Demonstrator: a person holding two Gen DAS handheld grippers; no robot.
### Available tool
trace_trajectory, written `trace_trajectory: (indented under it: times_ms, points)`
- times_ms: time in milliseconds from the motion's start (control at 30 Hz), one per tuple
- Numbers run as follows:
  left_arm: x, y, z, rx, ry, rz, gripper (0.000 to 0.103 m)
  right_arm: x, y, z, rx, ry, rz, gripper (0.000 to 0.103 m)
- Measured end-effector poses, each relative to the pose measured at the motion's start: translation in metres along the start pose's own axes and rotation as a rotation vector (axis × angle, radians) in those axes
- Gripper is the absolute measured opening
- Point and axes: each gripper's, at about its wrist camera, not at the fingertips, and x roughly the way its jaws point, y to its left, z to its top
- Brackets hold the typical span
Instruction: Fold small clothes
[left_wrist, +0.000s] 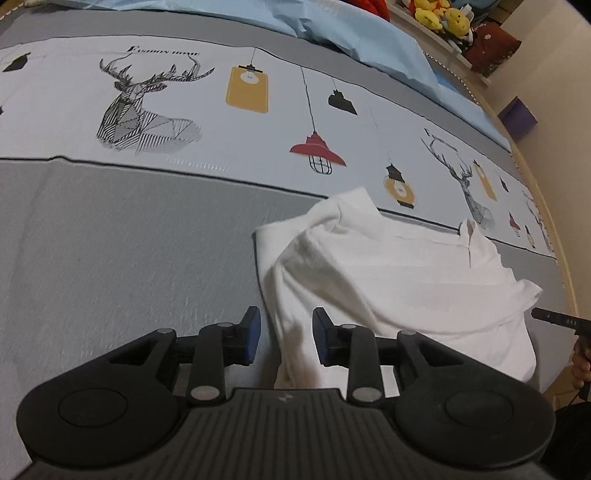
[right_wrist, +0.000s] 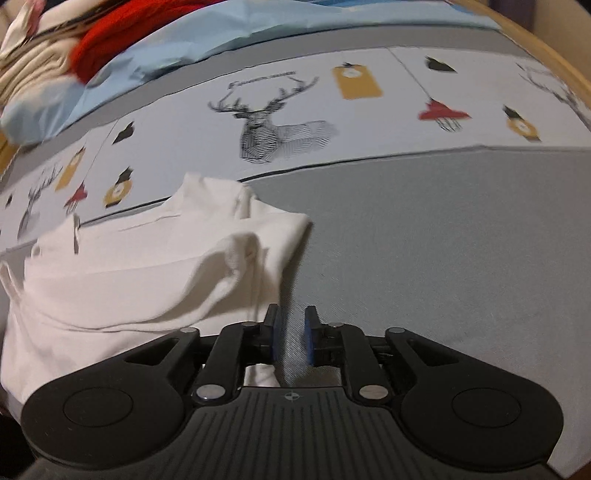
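The grey band of the bed (left_wrist: 110, 236) lies bare left of the shirt (left_wrist: 388, 280), and bare again right of it in the right wrist view. The rumpled shirt rises between these 2 stretches. Farther back, a blue sheet (left_wrist: 369, 40) and a red heap (right_wrist: 122, 40) crowd the bed's far edge.

Dim, flat indoor light, strong fisheye bending (right wrist view motion-blurred), soft shadows.

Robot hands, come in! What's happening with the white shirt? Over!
Left gripper open, right gripper open. White shirt part folded on bedspread. Nothing in the way.
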Motion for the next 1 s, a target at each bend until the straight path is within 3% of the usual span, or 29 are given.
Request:
trace_trajectory:
  times_ms: [100,333,833,933,1000]
  points:
    - [0.01,-0.008,0.007,0.025,0.007,0.028,0.034,0.009,0.016,0.008,-0.062,-0.006,0.01,0.023]
    - [0.031,-0.014,0.021,0.064,0.016,0.069,0.034,0.044,0.046,0.022,-0.223,0.008,-0.058,0.03]
    - [0.059,-0.032,0.041,0.141,-0.013,0.07,0.037,0.075,0.064,0.053,-0.236,-0.061,-0.03,0.034]
    - [0.06,-0.033,0.041,0.172,-0.018,0.076,0.026,0.077,0.064,0.055,-0.246,-0.064,-0.012,0.027]
    - [0.06,-0.032,0.042,0.177,-0.02,0.076,0.021,0.076,0.065,0.056,-0.256,-0.073,0.003,0.017]
